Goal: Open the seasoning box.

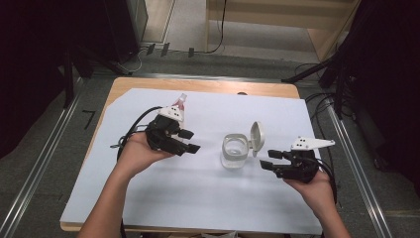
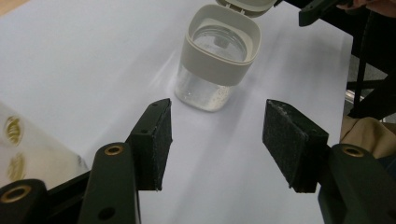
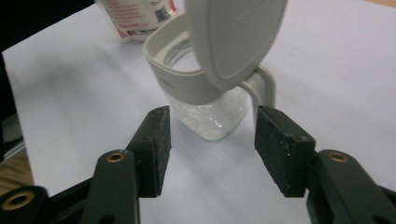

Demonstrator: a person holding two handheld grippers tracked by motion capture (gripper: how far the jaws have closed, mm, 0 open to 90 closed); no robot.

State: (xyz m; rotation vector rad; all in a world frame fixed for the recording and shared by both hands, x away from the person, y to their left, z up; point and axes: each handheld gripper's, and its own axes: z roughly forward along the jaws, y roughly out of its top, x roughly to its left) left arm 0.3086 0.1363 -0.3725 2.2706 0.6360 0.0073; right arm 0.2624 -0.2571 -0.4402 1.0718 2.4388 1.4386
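A clear jar (image 1: pixel 234 151) with a grey collar stands on the white sheet (image 1: pixel 198 193) of the tabletop, its lid (image 1: pixel 257 137) flipped up at 3 o'clock. The left gripper (image 1: pixel 189 141) at 9 o'clock and the right gripper (image 1: pixel 270 160) at 3 o'clock both point at it, jaws apart and empty. A red-labelled pouch (image 1: pixel 179 103) lies at 11 o'clock.
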